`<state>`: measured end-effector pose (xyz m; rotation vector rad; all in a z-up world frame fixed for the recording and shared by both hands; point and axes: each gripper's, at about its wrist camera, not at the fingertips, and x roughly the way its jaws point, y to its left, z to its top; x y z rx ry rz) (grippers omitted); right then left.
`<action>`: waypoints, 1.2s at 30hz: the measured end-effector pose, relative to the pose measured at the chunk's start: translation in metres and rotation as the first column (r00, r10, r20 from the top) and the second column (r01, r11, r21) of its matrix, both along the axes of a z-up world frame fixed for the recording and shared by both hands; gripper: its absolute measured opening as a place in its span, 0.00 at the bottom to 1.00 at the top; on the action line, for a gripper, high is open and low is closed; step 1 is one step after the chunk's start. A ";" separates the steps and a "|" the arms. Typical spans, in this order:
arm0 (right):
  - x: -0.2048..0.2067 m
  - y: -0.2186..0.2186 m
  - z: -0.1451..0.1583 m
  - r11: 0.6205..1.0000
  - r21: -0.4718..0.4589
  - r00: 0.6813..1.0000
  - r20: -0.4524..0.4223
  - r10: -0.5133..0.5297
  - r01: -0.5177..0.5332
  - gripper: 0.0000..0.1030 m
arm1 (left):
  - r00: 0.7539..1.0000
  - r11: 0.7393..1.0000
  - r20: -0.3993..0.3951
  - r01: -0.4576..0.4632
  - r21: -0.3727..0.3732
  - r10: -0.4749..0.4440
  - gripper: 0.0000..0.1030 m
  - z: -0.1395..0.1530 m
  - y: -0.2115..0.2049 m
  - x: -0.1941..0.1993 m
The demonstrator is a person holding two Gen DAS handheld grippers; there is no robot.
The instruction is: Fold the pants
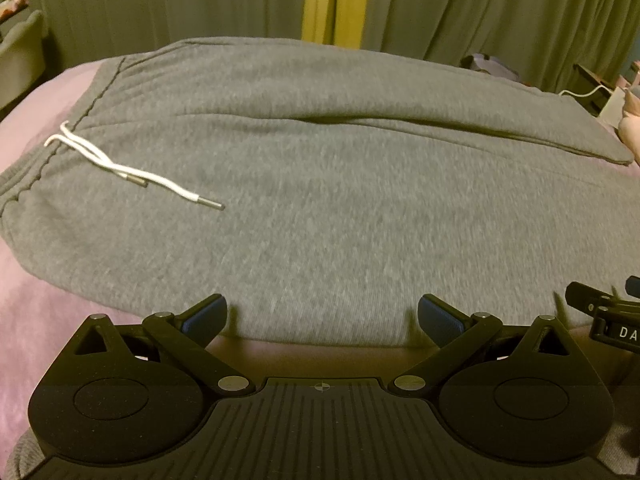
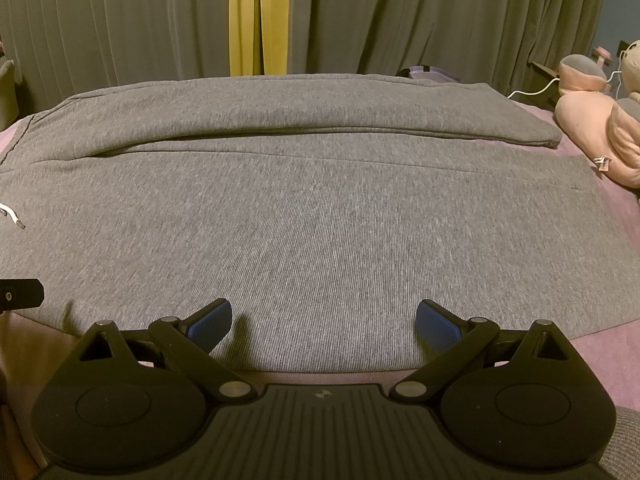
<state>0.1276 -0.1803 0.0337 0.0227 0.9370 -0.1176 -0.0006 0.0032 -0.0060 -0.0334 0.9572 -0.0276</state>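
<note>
Grey sweatpants (image 1: 320, 200) lie flat across a pink bed (image 1: 40, 120), waistband to the left, legs running right. A white drawstring (image 1: 120, 168) with metal tips lies on the fabric near the waistband. My left gripper (image 1: 322, 316) is open and empty, its blue pads just over the near edge of the pants. The pants fill the right wrist view (image 2: 320, 220) too, with both leg ends at the right. My right gripper (image 2: 324, 320) is open and empty over the near edge of the near leg. The drawstring tip (image 2: 14, 218) shows at the left edge.
Grey-green curtains with a yellow strip (image 2: 258, 20) hang behind the bed. Pink and grey plush toys (image 2: 600, 128) sit at the right on the bed (image 2: 608, 344). A white cable (image 2: 536, 90) runs near a side table. A chair (image 1: 20, 56) stands at far left.
</note>
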 end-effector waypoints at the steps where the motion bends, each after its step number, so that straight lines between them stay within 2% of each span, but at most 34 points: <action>1: 0.000 0.000 0.000 1.000 0.000 1.000 0.000 0.000 0.000 0.96 | 1.000 1.000 0.000 0.000 0.000 0.000 1.00 0.000 0.000 0.000; 36: 0.000 -0.002 -0.002 1.000 0.001 1.000 -0.002 0.000 0.000 0.96 | 1.000 1.000 -0.027 -0.001 -0.008 0.001 1.00 -0.002 0.001 0.004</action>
